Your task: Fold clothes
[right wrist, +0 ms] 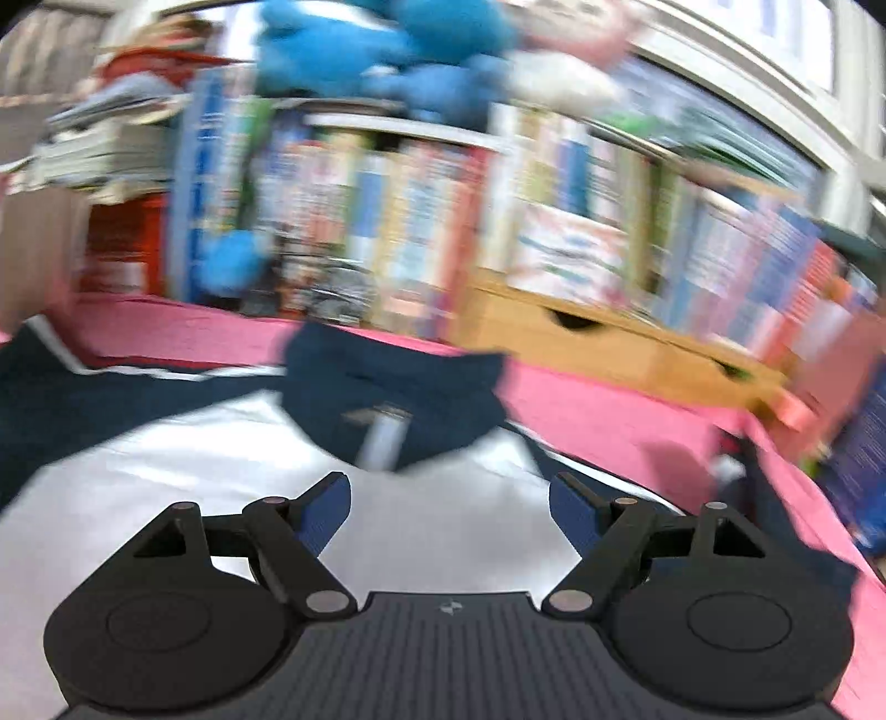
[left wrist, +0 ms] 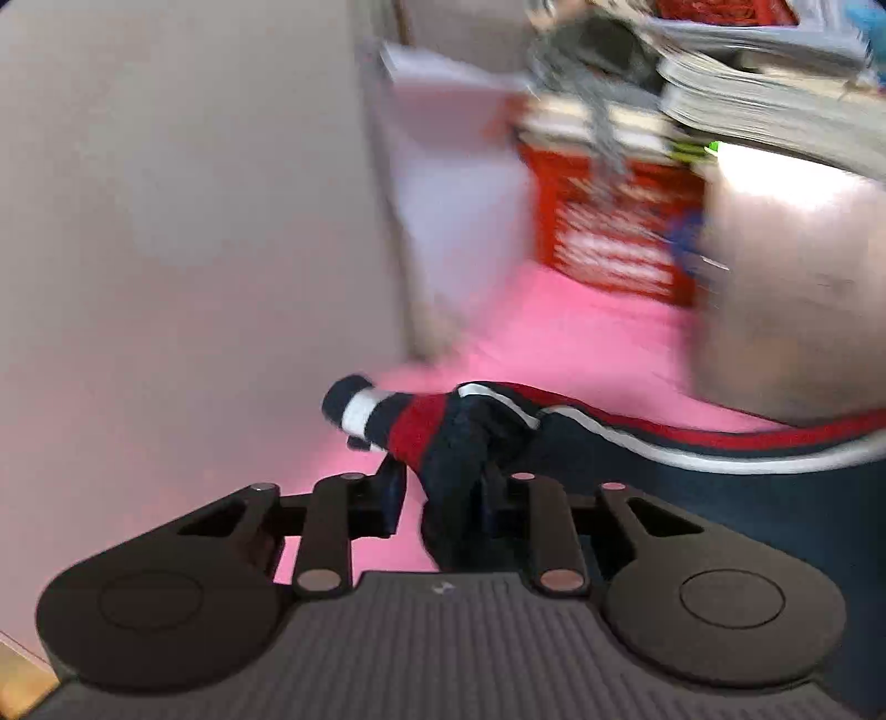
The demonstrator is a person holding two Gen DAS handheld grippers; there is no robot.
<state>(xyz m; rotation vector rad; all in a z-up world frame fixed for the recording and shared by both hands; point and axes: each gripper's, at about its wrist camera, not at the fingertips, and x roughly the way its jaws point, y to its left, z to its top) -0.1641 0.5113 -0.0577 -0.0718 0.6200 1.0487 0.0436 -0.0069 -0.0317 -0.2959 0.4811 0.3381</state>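
Note:
A navy, white and red track jacket lies on a pink cloth-covered surface [left wrist: 554, 343]. In the left wrist view my left gripper [left wrist: 443, 487] is shut on the jacket's sleeve [left wrist: 443, 437], whose striped cuff [left wrist: 360, 410] sticks out past the fingers. The sleeve runs off to the right. In the right wrist view my right gripper [right wrist: 449, 498] is open and empty, just above the jacket's white chest panel [right wrist: 221, 471], with the navy collar and zip [right wrist: 387, 399] right ahead of the fingers.
A pale wall [left wrist: 166, 221] stands at the left. Ahead of the left gripper are a red crate [left wrist: 614, 221], stacked magazines [left wrist: 764, 94] and a cardboard box [left wrist: 786, 277]. Behind the jacket stand a bookshelf [right wrist: 554, 221], a wooden drawer unit [right wrist: 609, 343] and a blue plush toy [right wrist: 387, 50].

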